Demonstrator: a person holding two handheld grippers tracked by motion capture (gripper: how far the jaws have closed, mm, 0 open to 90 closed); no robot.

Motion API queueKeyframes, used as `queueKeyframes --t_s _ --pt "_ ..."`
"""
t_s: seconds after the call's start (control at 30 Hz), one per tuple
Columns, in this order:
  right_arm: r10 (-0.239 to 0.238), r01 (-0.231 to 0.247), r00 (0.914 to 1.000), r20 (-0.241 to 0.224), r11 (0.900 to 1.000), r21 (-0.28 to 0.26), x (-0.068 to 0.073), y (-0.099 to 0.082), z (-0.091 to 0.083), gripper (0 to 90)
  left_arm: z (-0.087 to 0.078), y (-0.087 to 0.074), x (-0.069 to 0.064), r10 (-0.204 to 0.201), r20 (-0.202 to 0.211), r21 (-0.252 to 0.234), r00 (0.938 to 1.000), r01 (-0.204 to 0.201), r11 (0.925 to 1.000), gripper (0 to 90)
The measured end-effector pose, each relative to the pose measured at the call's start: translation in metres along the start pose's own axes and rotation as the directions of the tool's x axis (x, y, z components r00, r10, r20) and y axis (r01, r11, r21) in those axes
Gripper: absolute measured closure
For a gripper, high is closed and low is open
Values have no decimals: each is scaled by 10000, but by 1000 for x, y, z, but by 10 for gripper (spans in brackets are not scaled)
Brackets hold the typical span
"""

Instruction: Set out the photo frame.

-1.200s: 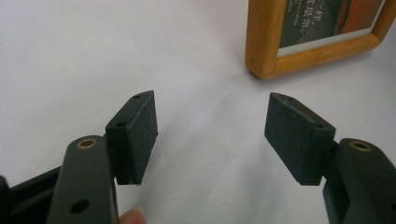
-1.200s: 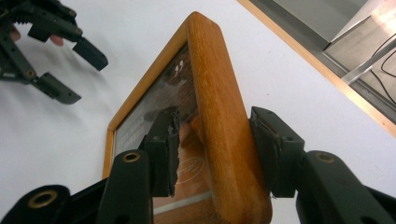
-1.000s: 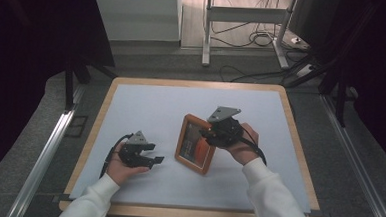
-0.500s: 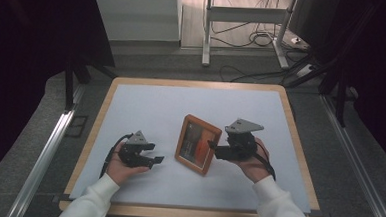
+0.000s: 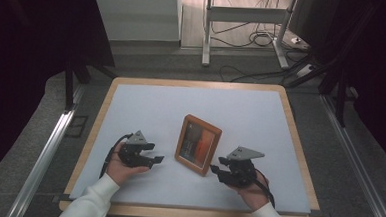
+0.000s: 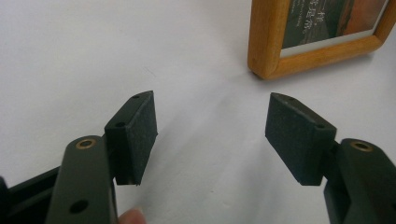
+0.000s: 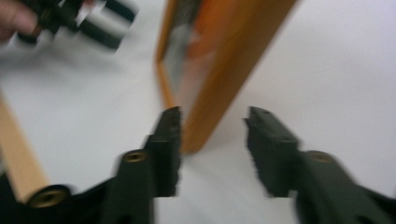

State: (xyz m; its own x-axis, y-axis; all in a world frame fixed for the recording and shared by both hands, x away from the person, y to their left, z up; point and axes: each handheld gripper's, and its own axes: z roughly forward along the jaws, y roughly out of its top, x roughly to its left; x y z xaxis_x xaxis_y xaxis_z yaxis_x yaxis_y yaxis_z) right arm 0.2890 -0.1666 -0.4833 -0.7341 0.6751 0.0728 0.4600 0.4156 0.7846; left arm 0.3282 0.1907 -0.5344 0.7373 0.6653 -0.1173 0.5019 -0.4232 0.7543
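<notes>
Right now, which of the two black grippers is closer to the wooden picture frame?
The right gripper: its jaws sit just off the standing wooden picture frame's corner, while the left gripper rests farther off with bare table between.

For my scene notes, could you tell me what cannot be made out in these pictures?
- Picture frame: its printed image is too small in the high view, and cut off by the top edge in the left gripper view.
- Its back and support: hidden behind the frame itself.
- Left gripper: motion-blurred in the right gripper view.

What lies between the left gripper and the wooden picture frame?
Nothing: in the high view, bare white table separates the left gripper from the picture frame.
</notes>
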Motion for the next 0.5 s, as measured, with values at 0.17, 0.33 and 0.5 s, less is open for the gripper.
queueKeyframes --t_s 0.17,0.33,0.5 --pt "-1009 1034 9928 -639 9940 371 13 -9 9 803 0 0 -1 20 13 -14 10000 -20 10000 340" --pt "-1349 1368 9881 -739 9904 219 22 -9 21 900 -1 0 -1 41 9 -32 10000 -40 10000 340" --pt "-1567 1619 9823 -1027 9858 447 32 -9 37 900 0 0 0 22 44 -9 10000 -22 10000 340"
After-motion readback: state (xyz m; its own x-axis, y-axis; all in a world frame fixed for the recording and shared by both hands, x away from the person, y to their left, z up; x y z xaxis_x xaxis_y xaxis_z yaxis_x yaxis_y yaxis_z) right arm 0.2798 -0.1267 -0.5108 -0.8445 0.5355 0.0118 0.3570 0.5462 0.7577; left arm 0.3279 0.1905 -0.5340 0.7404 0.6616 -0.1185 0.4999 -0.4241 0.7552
